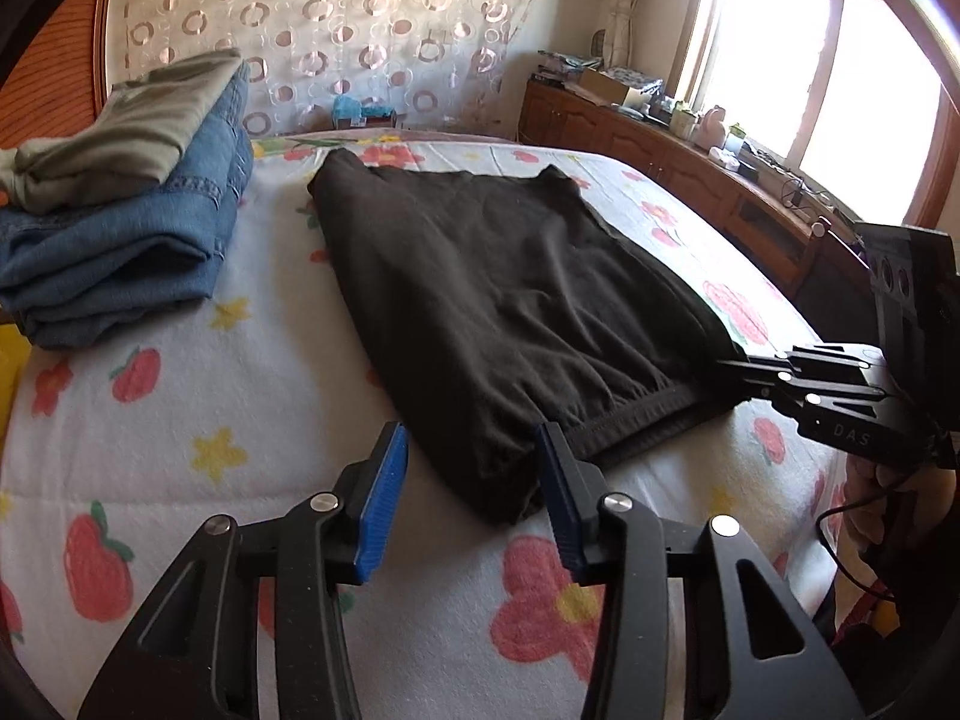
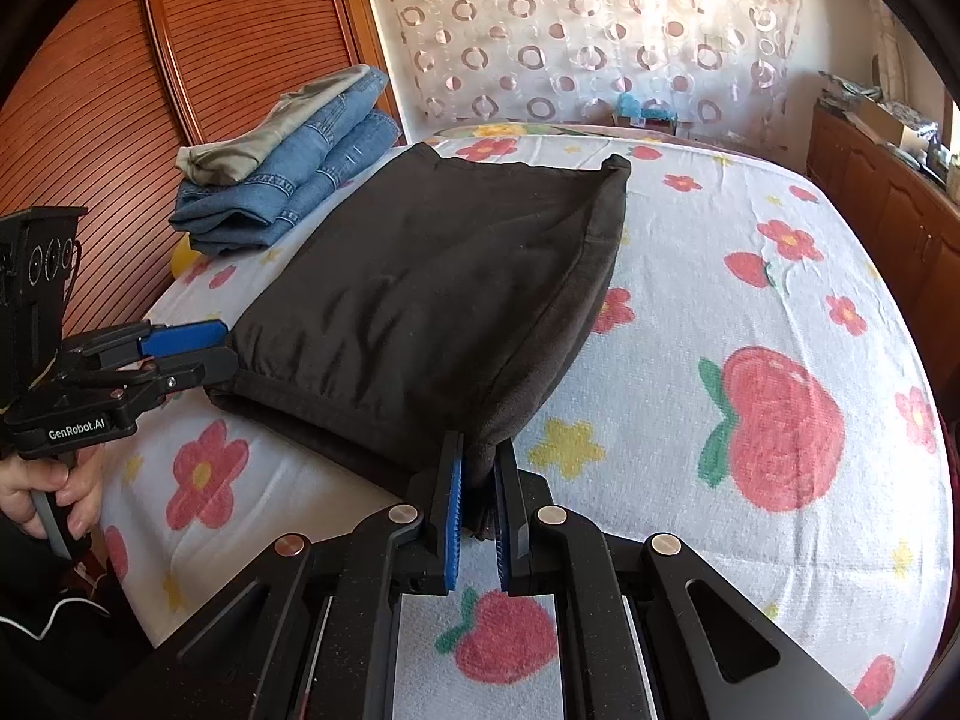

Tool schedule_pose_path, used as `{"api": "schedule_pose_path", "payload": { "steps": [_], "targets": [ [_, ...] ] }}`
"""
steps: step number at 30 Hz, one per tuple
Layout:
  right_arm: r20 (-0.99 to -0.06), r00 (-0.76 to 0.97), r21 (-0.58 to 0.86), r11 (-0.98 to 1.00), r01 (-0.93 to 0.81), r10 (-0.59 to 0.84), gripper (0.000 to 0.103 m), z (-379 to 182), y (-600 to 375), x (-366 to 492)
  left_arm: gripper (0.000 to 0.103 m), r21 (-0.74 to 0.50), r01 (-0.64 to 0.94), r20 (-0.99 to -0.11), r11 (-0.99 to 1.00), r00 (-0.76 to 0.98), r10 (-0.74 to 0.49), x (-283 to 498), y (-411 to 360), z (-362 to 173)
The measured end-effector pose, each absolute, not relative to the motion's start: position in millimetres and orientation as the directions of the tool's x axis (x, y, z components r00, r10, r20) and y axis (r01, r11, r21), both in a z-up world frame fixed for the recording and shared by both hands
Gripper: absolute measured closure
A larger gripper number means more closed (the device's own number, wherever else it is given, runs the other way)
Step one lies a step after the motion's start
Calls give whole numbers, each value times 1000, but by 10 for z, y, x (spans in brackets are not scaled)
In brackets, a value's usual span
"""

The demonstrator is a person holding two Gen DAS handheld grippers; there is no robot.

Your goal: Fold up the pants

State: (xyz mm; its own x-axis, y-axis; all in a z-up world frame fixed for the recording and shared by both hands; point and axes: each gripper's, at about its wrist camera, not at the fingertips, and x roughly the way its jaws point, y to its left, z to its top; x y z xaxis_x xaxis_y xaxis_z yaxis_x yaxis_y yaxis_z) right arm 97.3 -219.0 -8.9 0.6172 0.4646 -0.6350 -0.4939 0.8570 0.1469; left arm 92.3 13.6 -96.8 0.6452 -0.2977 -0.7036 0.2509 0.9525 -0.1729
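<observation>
Mid-fold: right gripper [image 2: 478,501] clamped on black pants [image 2: 432,276] corner, left gripper [image 1: 471,495] wide open, empty, at other corner. Next: close left, lift together.

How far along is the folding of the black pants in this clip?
Done: the black pants already lie folded over on the bed, beside a finished stack of jeans. In hand: the right gripper is shut on the near corner, while the left gripper is open at the other corner. Left: probably another fold and stacking.
</observation>
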Motion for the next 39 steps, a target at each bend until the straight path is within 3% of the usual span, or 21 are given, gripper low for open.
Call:
{"api": "schedule_pose_path", "payload": {
  "steps": [7,10,15,17,20,39],
  "targets": [
    [-635,617,149,857,-493,465,95,-98,-2189,976,58,-210,244,-705,947,633,-320,894,135,-1039],
    [-635,617,150,857,-493,466,95,-98,-2193,978,72,-225,258,-704,940,624,-340,883,113,-1043],
    [-633,614,158,856,-493,471,95,-111,-2204,984,75,-246,257,-697,934,623,-355,868,128,-1043],
    [-633,612,164,854,-494,475,95,-116,-2220,992,84,-249,262,-696,932,621,-360,866,133,-1038],
    [-633,610,168,854,-493,477,95,-118,-2217,997,88,-232,272,-688,934,633,-355,839,106,-1000],
    [-532,657,156,825,-543,534,95,320,-2360,699,89,-165,321,-581,933,733,-355,699,135,-353]
  ]
}}
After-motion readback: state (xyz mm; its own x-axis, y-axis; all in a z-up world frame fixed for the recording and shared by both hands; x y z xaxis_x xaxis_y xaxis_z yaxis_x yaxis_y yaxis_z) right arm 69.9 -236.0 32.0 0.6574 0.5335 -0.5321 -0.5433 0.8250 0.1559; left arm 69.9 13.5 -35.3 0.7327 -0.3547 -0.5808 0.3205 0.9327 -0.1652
